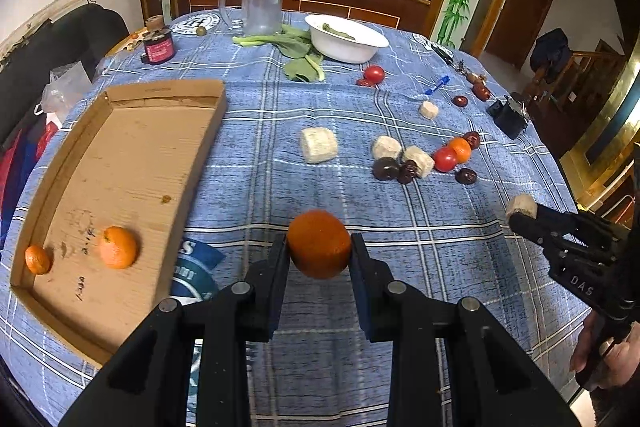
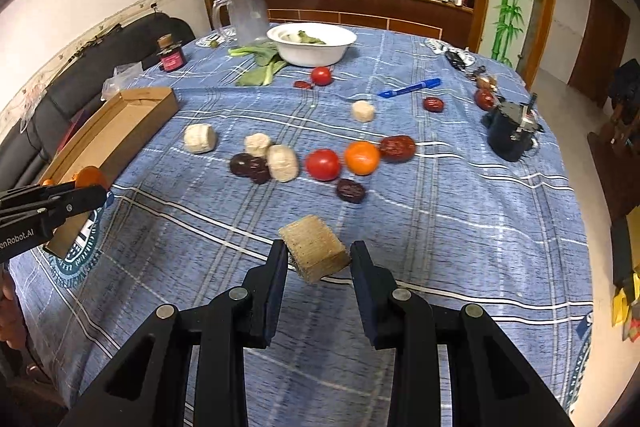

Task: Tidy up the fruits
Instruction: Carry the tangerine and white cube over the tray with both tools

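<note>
My left gripper (image 1: 319, 247) is shut on an orange (image 1: 319, 243) and holds it above the blue cloth, right of the cardboard tray (image 1: 132, 155). Two oranges (image 1: 117, 247) lie in the tray. My right gripper (image 2: 319, 253) is shut on a beige block (image 2: 315, 248) above the cloth; it also shows in the left wrist view (image 1: 520, 207). Ahead lie a tomato (image 2: 323, 164), an orange (image 2: 361, 157), dark dates (image 2: 350, 190) and several beige blocks (image 2: 282, 162). In the right wrist view the left gripper (image 2: 86, 187) holds its orange beside the tray (image 2: 120, 131).
A white bowl (image 1: 360, 47) with greens, loose leafy greens (image 1: 296, 47), a glass mug (image 1: 262, 1) and a dark jar (image 1: 159, 47) stand at the far side. A blue pen (image 2: 410, 87), another tomato (image 2: 321, 75) and a black cup (image 2: 510, 135) lie to the right.
</note>
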